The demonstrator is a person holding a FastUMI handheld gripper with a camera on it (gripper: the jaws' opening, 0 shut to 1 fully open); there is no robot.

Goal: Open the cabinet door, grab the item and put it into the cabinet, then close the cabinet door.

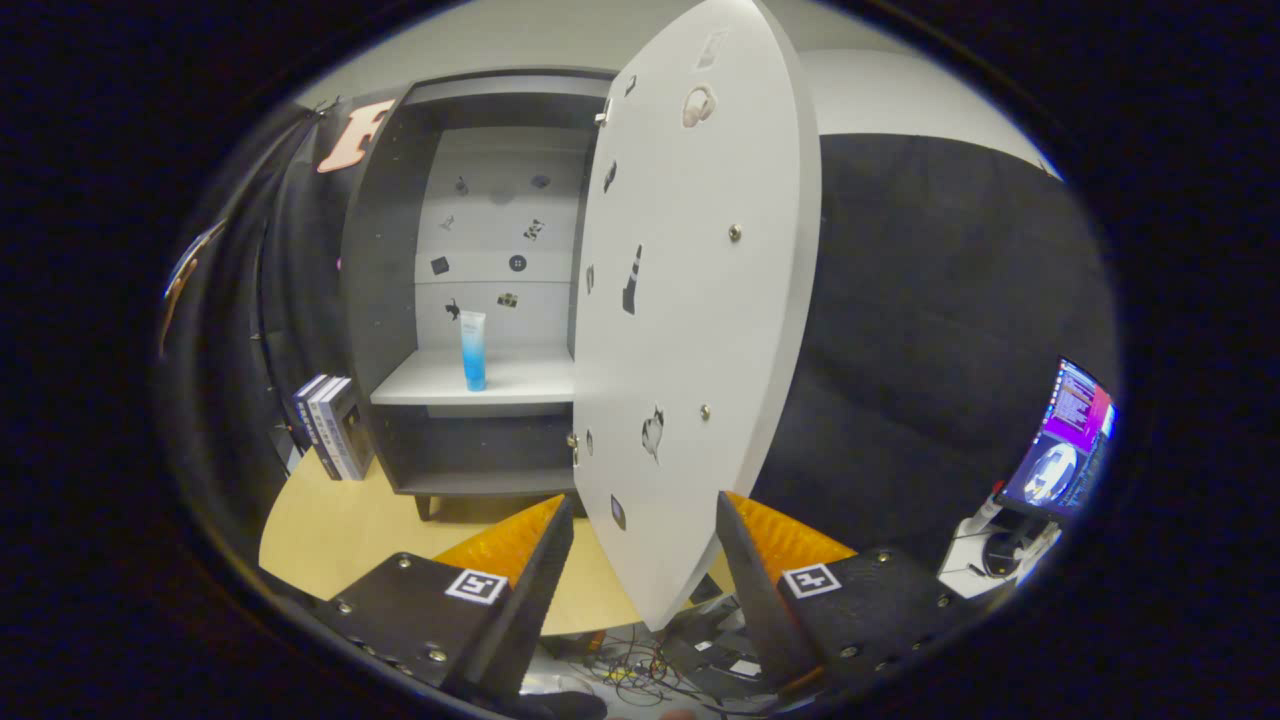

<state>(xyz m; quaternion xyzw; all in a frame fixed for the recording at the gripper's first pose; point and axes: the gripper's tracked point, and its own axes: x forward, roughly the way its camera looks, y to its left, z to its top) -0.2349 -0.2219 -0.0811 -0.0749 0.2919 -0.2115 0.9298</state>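
A dark cabinet (pixel 385 290) stands on a pale wooden table (pixel 330 530). Its white door (pixel 690 330) is swung wide open toward me, with small stickers and screw heads on its inner face. Upright on the white shelf (pixel 440 385) inside is a blue tube (pixel 473 350). My gripper (pixel 645 520) is open; the lower end of the door stands between its two fingers, and I cannot tell whether either finger touches it. The tube is well beyond the fingers, to the left of the door.
Several books (pixel 330 425) stand upright on the table left of the cabinet. A lit monitor (pixel 1065 440) sits at the far right over a white stand. Loose cables (pixel 640 665) lie on the floor below the table edge. Black cloth hangs behind the door.
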